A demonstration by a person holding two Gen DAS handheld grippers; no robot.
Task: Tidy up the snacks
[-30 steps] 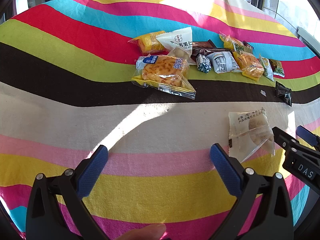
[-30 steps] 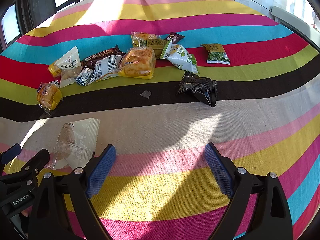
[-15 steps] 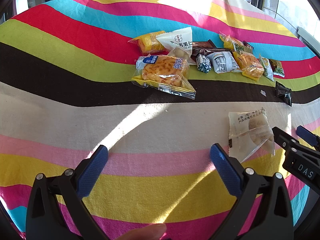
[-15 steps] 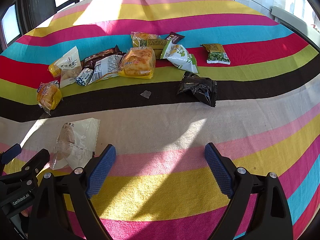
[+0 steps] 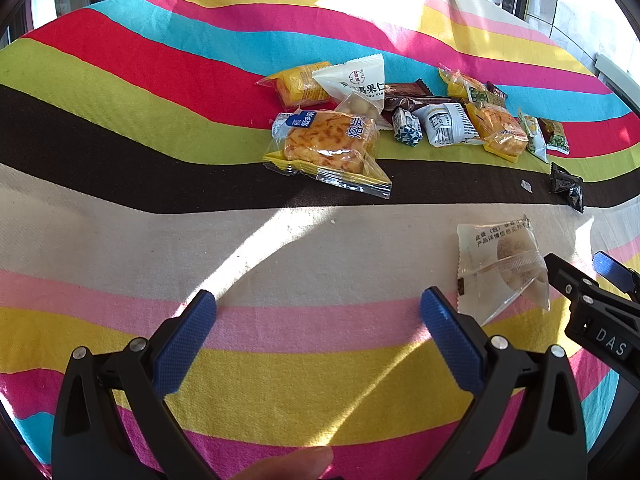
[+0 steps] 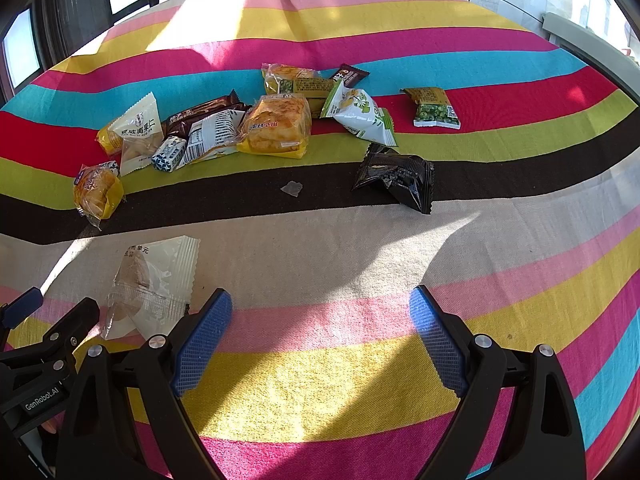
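Between the gaping, empty left tongs [image 5: 318, 338] and right tongs [image 6: 320, 334] lies a clear packet [image 5: 500, 264]; nothing sorted yet, so next likely grab it, left's 2 o'clock.

We saw a table covered by a striped cloth [image 5: 120, 240] in bands of pink, yellow, magenta, blue, red, green, black and cream. Toward the far edge lay a loose cluster of snack packets: a clear-wrapped bread [image 5: 326, 146], a white triangular pouch [image 5: 356, 80], a brown bar [image 6: 202, 110], a second wrapped bread [image 6: 276, 126], a white-and-green pouch [image 6: 358, 112] and a green pea packet [image 6: 434, 108]. A black packet [image 6: 396, 178] lay apart on the black band, near a small scrap [image 6: 292, 189]. A translucent packet [image 5: 500, 262] lay alone on the cream band toward the near edge.
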